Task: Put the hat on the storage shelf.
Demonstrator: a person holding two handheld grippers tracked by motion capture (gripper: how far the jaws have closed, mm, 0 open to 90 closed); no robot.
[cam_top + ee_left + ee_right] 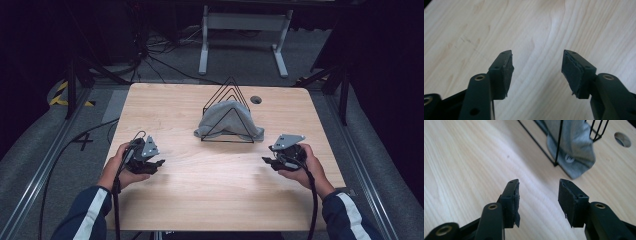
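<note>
The grey cloth (pixel 227 120) draped in the wire rack (pixel 229 95) could drag that light rack over if the empty, open left gripper (pixel 159 162) and right gripper (pixel 265 161) tug it sideways.

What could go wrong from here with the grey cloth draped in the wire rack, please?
1. The grey cloth is threaded among the thin rods of the black wire rack; pulling it could snag and drag or tip the light rack.
2. A cloth corner spills past the rack's base onto the table, so the open right hand-held gripper might pinch a rod together with the fabric.
</note>
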